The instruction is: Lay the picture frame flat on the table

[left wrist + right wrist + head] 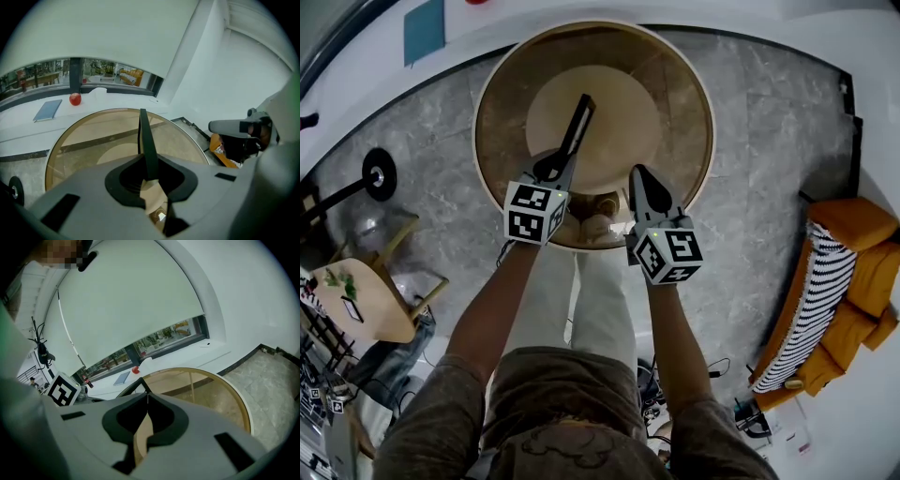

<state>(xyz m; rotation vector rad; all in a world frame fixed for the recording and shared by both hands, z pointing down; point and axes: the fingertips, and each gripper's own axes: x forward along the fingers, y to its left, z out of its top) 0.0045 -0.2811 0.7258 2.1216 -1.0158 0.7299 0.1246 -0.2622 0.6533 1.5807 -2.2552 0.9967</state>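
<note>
Head view: I look steeply down on the round table (pixel 680 89) from above | both gripper views: low, close over its top, facing the window (pixel 47 77) | all three share the table.

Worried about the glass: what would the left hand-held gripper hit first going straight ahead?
Probably the round table: the picture frame in the left hand-held gripper would touch it first; depth unclear.

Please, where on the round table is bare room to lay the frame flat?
The glass top of the table is bare all over: widest beyond the picture frame toward the far rim, and right of it. Crowded only at the near rim, where the left tongs and right tongs hover.
</note>
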